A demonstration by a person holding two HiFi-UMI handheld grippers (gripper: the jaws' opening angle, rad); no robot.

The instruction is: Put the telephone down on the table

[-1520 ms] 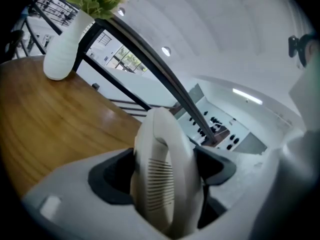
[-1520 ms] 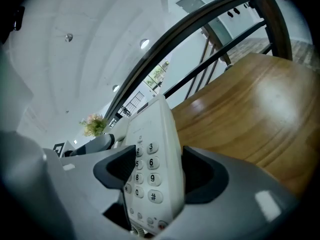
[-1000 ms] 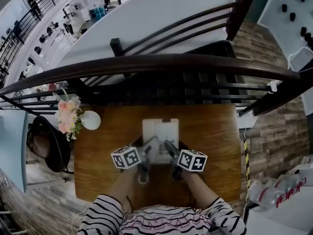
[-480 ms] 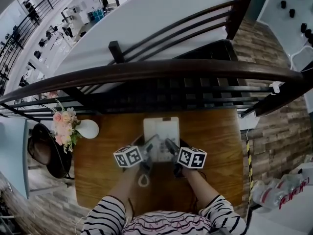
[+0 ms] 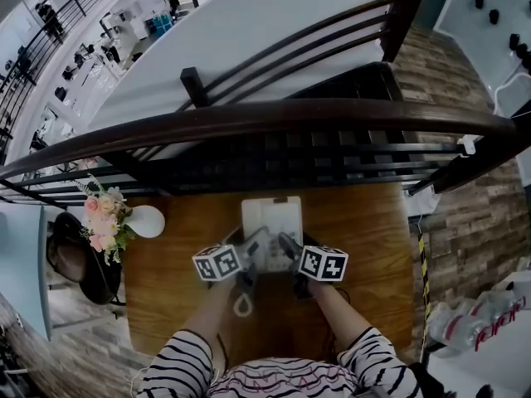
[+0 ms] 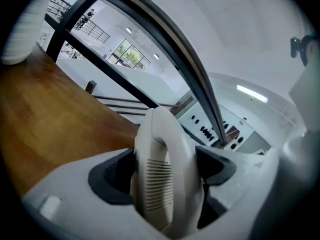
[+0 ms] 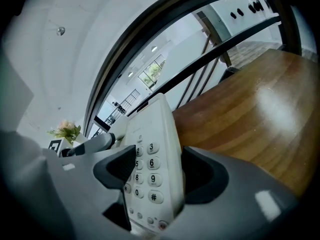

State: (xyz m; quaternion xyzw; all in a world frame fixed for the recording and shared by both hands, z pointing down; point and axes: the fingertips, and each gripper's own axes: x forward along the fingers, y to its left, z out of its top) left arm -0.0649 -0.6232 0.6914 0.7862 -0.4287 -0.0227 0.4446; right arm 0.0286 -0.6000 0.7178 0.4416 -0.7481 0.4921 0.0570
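A white push-button telephone (image 5: pixel 272 222) lies over the middle of the brown wooden table (image 5: pixel 365 247), and both grippers hold its near end. My left gripper (image 5: pixel 251 254) is shut on the cream handset (image 6: pixel 162 179), which stands upright between the dark pads (image 6: pixel 116 176). My right gripper (image 5: pixel 289 251) is shut on the telephone's keypad side (image 7: pixel 150 164), whose number keys face the left pad. I cannot tell whether the telephone touches the table. A loop of cord (image 5: pixel 243 305) hangs below the left gripper.
A white vase (image 5: pixel 146 220) with pink flowers (image 5: pixel 98 222) stands at the table's left edge. A dark curved railing (image 5: pixel 274 114) runs just beyond the far edge. A dark round seat (image 5: pixel 79 255) is left of the table, and plastic bottles (image 5: pixel 465 326) lie at the lower right.
Both grippers and the telephone stay in nearly the same place over the table. Only the head view has shifted slightly.
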